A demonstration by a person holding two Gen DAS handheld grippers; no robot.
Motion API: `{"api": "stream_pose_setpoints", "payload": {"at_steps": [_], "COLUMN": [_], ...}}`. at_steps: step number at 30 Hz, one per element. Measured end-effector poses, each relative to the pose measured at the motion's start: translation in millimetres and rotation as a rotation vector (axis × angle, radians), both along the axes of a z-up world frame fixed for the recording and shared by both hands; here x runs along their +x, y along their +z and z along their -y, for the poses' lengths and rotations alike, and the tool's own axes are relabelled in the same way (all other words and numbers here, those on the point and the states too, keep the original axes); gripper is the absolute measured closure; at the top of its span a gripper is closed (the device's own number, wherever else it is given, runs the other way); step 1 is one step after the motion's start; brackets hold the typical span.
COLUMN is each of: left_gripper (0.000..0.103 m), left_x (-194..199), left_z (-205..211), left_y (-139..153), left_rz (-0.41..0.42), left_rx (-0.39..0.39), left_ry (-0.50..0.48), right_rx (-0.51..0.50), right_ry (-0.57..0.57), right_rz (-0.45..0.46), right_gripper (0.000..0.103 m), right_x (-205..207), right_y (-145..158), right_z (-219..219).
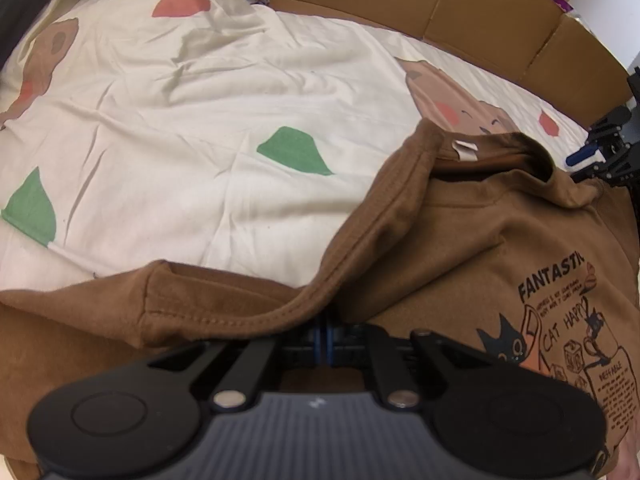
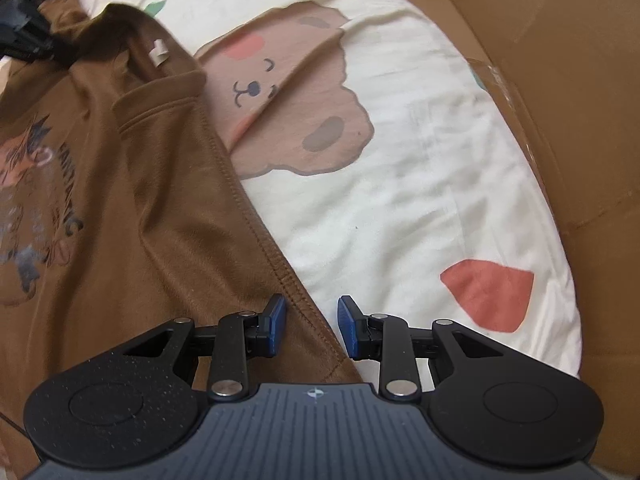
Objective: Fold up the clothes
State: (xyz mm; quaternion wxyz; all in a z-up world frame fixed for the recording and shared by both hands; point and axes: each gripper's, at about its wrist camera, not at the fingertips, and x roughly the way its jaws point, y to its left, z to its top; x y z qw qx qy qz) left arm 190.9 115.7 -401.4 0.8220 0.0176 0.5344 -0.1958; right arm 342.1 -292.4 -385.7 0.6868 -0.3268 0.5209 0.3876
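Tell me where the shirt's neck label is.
The small white neck label sits inside the collar of the brown T-shirt, upper right of centre in the left wrist view, just below the bear print.

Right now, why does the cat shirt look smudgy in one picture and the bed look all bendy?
Right wrist view: the brown shirt print is smeared and its far collar soft, likely motion blur; the bear sheet nearby stays sharper. Left wrist view: the print reads crisply. Both views: the fisheye lens curves the sheet and the cardboard box edges; lighting is soft, no glare.
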Motion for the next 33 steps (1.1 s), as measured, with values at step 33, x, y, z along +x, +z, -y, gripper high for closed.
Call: {"api": "stream_pose_setpoints", "payload": {"at_steps": [33], "left_gripper": [0.098], "left_x": [-4], "left_z": [1], "left_y": [7], "left_rz": [0.017], "left_rx": [0.017], "left_ry": [-0.004], "right_rx": [-0.09], "right_ry": [-0.005], "right_rz": [0.019], "right_gripper": [0.096], "right_x": [5], "right_y": [-13], "right_z": [13]}}
